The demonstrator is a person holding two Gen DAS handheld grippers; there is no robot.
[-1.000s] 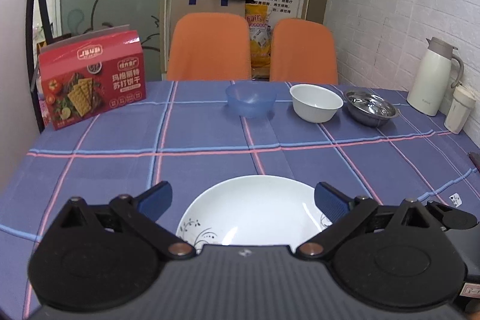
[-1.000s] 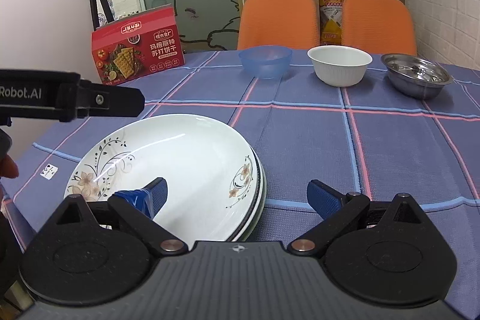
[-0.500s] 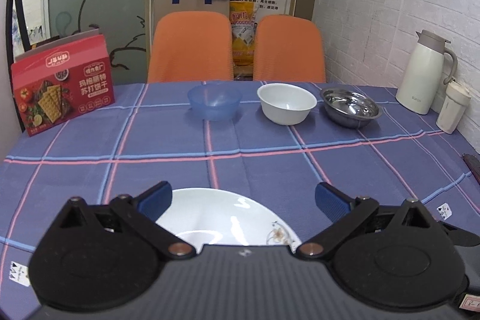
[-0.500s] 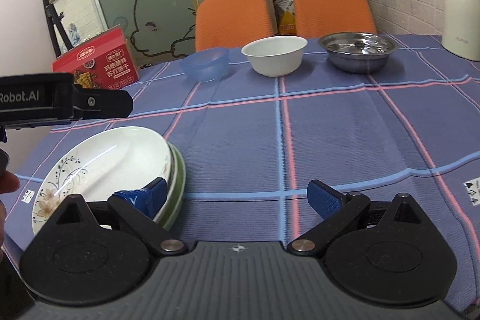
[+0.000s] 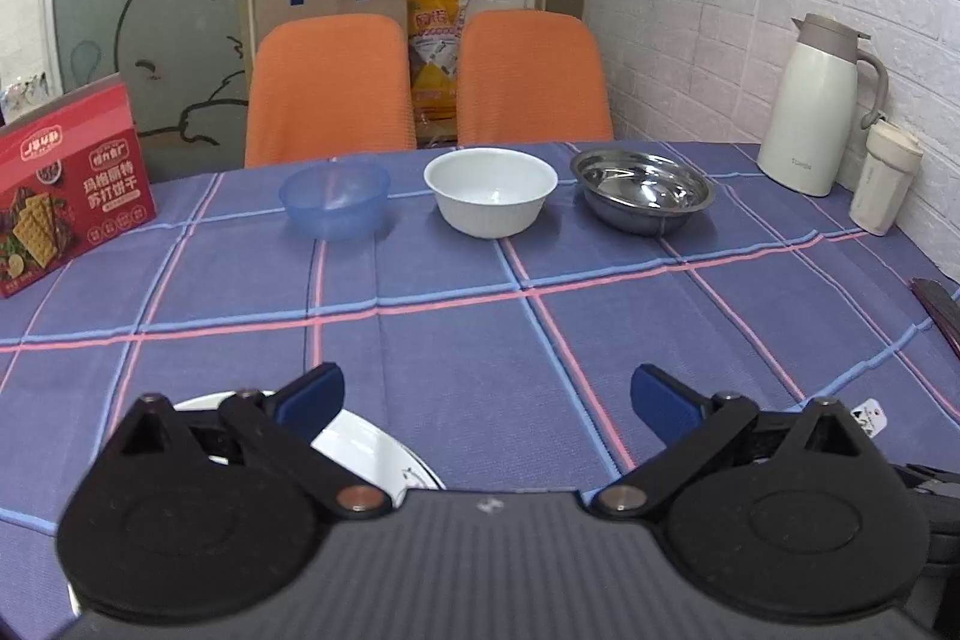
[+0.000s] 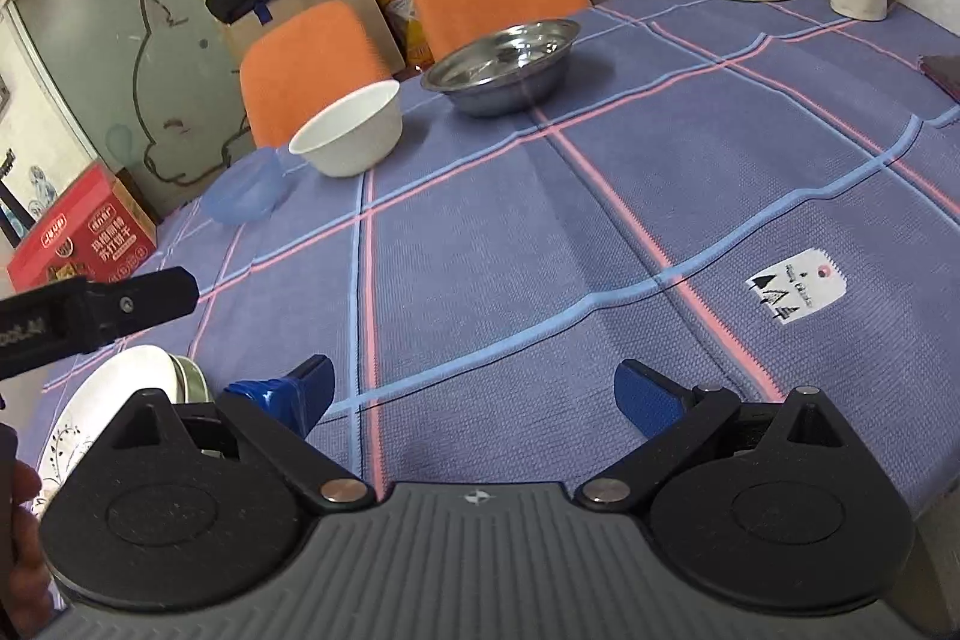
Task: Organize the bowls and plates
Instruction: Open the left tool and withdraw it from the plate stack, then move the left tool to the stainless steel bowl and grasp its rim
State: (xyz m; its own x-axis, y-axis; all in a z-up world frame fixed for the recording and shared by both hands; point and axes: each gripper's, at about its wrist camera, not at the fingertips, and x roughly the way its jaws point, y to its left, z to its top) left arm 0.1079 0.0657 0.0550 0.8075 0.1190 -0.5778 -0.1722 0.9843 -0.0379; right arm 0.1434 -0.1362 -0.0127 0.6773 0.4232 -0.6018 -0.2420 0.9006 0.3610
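From the left wrist, the left gripper (image 5: 486,397) has drawn back off the stacked plates (image 5: 372,451), fingers spread and empty, and now faces the blue bowl (image 5: 335,197), white bowl (image 5: 491,197) and steel bowl (image 5: 643,189) in a row across the table. From the right wrist, the right gripper (image 6: 474,391), also spread and empty, has swung off the plates (image 6: 114,388) toward the bowls; they look next.

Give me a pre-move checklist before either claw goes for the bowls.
1. Left claw open and empty: ok.
2. Right claw open and empty: ok.
3. Blue bowl, white bowl and steel bowl upright, apart, empty: ok.
4. Tablecloth between claws and bowls free of obstacles: ok.
5. Plates stacked at the near left: ok; how many, cannot tell.
6. Thermos and cup outside the reach path: ok.
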